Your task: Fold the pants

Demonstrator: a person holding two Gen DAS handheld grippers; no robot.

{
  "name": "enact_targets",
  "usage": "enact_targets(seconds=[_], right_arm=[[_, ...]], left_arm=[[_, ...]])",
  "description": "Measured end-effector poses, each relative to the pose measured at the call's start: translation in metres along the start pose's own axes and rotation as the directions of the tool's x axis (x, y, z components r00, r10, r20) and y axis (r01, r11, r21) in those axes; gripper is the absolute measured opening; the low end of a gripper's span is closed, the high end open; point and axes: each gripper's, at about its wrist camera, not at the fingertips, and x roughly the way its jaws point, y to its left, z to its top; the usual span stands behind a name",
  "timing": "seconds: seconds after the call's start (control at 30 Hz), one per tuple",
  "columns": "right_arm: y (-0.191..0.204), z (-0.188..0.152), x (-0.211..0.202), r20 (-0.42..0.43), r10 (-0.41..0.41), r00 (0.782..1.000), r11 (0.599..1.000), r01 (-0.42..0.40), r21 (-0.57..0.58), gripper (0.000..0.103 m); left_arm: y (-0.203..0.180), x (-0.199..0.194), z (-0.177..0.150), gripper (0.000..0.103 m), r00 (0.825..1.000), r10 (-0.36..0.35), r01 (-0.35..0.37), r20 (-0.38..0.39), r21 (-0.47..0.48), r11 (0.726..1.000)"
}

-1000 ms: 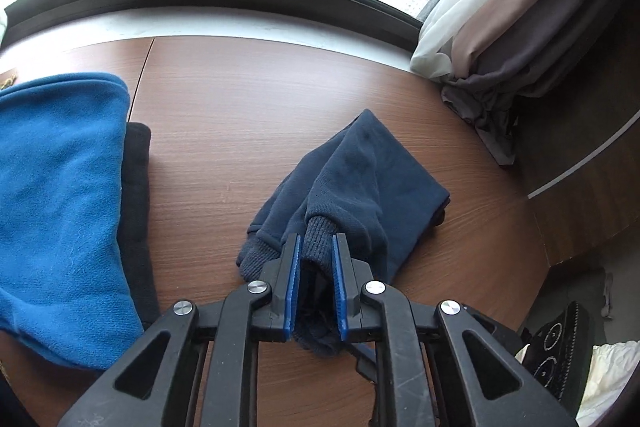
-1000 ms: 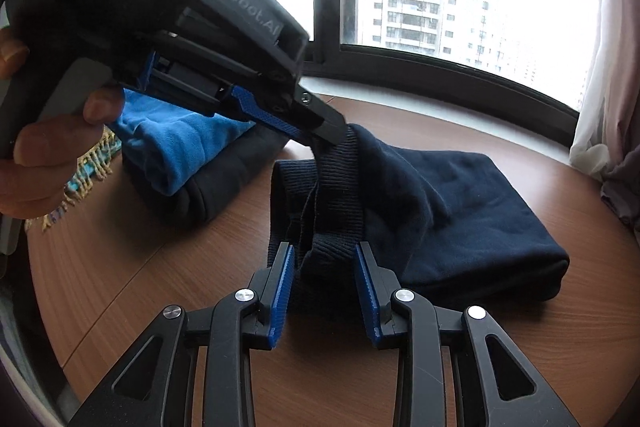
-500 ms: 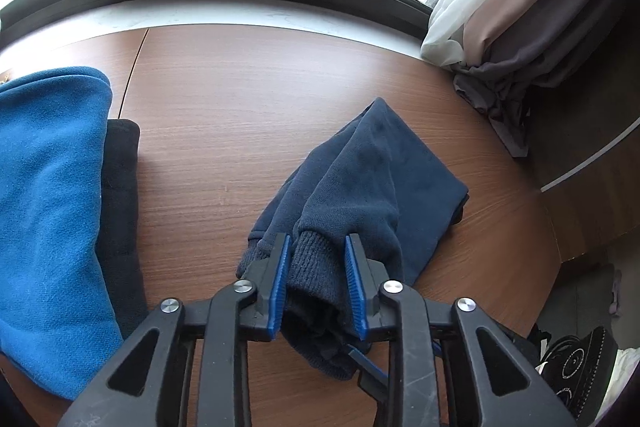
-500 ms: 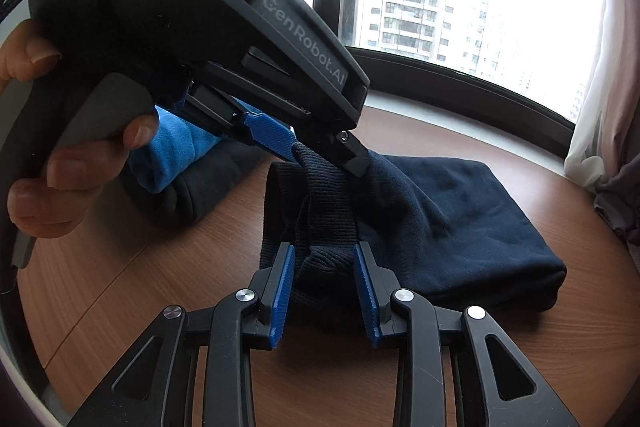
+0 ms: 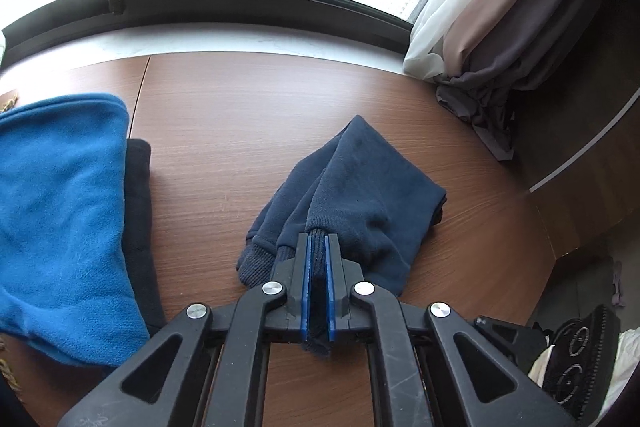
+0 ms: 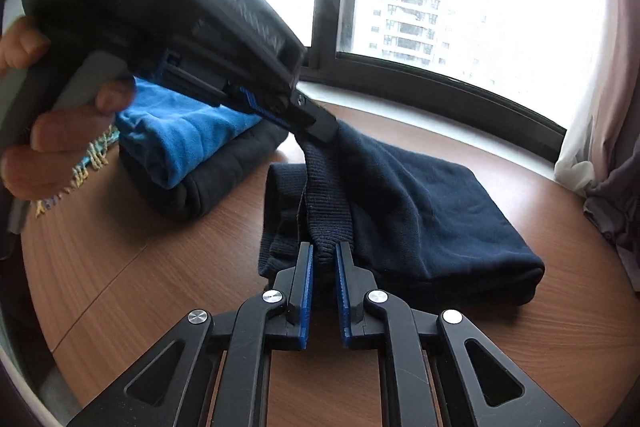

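Note:
The navy pants point(image 5: 360, 195) lie folded in a thick bundle on the brown wooden table point(image 5: 240, 115). My left gripper point(image 5: 318, 247) is shut on a ribbed cuff of the pants and lifts that end. In the right wrist view the left gripper point(image 6: 324, 127) holds the cuff up above the bundle point(image 6: 420, 211). My right gripper point(image 6: 323, 251) is closed on the lower edge of the same ribbed cuff, its blue pads pinching the knit.
A folded blue garment point(image 5: 60, 219) lies on a dark one point(image 5: 138, 227) at the left; the stack also shows in the right wrist view point(image 6: 188, 151). Curtains point(image 5: 500, 27) hang at the right by the window. The table edge curves at the right.
My left gripper opened briefly, then closed tight on the ribbed cuff. My right gripper narrowed from a wide hold to a pinch on the cuff's edge. The cuff end rose slightly.

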Motion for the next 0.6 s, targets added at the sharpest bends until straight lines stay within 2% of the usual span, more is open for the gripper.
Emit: enact_targets(seconds=[0.13,0.27,0.4,0.43,0.53,0.6], right_arm=[[0.011,0.0,0.0,-0.006,0.022,1.0,0.999,-0.022,-0.036,0.012],[0.016,-0.01,0.024,-0.08,0.048,0.996,0.997,-0.052,-0.054,0.012],[0.021,-0.013,0.024,-0.079,0.069,0.994,0.994,-0.075,-0.078,0.013],[0.02,-0.014,0.021,-0.08,0.074,0.994,0.994,-0.08,-0.074,0.017],[0.011,-0.015,0.01,-0.097,0.058,0.994,0.998,-0.061,-0.027,0.042],[0.0,-0.015,-0.001,-0.08,0.019,0.997,1.0,-0.018,0.004,0.043]], left_arm=[[0.015,0.017,-0.007,0.008,0.996,0.074,-0.076,-0.045,-0.034,0.997],[0.026,0.029,-0.013,0.008,0.993,0.092,-0.097,-0.069,-0.07,0.993],[0.027,0.031,-0.019,0.01,0.991,0.12,-0.124,-0.063,-0.063,0.99],[0.026,0.03,-0.02,0.011,0.989,0.134,-0.137,-0.056,-0.059,0.989],[0.017,0.02,-0.024,0.02,0.978,0.21,-0.21,-0.005,-0.058,0.976],[0.006,0.003,-0.031,0.028,0.958,0.278,-0.273,0.068,-0.07,0.959]])
